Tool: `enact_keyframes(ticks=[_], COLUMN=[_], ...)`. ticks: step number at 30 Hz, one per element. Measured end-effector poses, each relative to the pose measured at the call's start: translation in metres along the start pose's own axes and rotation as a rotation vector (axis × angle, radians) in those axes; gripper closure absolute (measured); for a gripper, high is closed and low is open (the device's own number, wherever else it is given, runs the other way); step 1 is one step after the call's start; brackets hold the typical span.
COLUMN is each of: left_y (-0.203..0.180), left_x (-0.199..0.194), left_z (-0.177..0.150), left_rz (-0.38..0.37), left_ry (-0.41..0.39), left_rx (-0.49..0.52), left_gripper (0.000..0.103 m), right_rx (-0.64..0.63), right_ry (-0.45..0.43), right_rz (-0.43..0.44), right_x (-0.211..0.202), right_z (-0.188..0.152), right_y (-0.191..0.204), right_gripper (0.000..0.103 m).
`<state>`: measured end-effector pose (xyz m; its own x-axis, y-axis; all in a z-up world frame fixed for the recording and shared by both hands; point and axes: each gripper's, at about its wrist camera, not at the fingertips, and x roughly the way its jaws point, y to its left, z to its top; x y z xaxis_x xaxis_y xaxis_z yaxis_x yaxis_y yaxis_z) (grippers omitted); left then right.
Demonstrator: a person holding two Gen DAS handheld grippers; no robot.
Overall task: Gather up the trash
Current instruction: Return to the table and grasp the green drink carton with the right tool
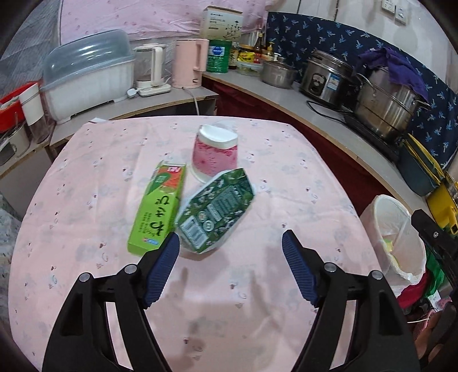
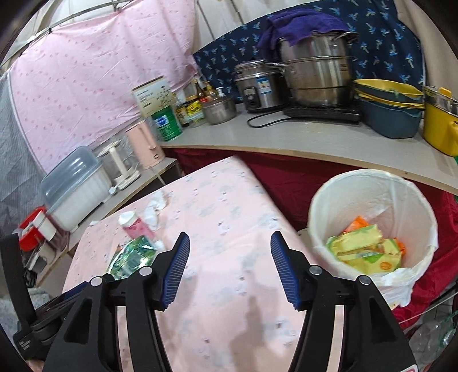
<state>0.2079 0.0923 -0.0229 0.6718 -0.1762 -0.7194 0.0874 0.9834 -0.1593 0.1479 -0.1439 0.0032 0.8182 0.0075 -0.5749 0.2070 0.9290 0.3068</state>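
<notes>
a: showing, in the left wrist view, the left hand-held gripper (image 1: 230,241) with its blue ribbed fingers spread wide apart and nothing between them, above the bench (image 1: 300,183) under its pale pink cloth. what lies ahead of it?

b: three pieces of trash, grouped near the middle of the bench. a light green carton (image 1: 158,207) lies flat, its near end just beside the left fingertip. a dark green crumpled carton (image 1: 215,210) lies to its right, edges touching or nearly so. behind both, a pink patterned cup (image 1: 214,153) lies tipped, white base towards the camera.

a: and the right wrist view?

b: the right hand-held gripper (image 2: 230,243) likewise stands open, holding nothing, over the bench's (image 2: 229,200) right part. the dark green crumpled carton (image 2: 130,256) and the pink patterned cup (image 2: 134,224) sit left of its left finger; a crumpled white tissue (image 2: 154,207) lies further back.

a: where is the bin?

b: the white-lined waste bin (image 2: 423,206) stands off the bench's right edge, lower than the top; yellow and orange wrappers (image 2: 365,250) lie inside. the left view catches the waste bin (image 1: 412,246) at far right.

a: background?

b: a counter (image 2: 315,137) carrying a steel stockpot (image 2: 317,74) draped with a purple cloth (image 2: 297,23), and a pink kettle (image 1: 190,63).
</notes>
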Motion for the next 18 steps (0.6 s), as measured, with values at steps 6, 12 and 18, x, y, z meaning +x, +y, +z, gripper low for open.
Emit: enact_keyframes(ticks=[6,12,18], left_y=[0.044,0.08,0.111], left_x=[-0.002,-0.003,0.001], left_z=[-0.004,-0.005,-0.005], left_rz=[0.045,0.074,0.096], left_ry=[0.007,0.003,0.007], left_rx=[-0.033,-0.071,-0.125], left_gripper=[0.027,0.016,0.016], right_rx=[-0.034,-0.06,-0.074], right_ry=[0.052,0.139,0.242], right_rz=[0.049,0.101,0.132], right_x=[0.019,0.046,0.078], right_z=[-0.015,-0.033,-0.049], right_y=[0.047,0.088,0.121], right_gripper=[0.035,0.025,0.021])
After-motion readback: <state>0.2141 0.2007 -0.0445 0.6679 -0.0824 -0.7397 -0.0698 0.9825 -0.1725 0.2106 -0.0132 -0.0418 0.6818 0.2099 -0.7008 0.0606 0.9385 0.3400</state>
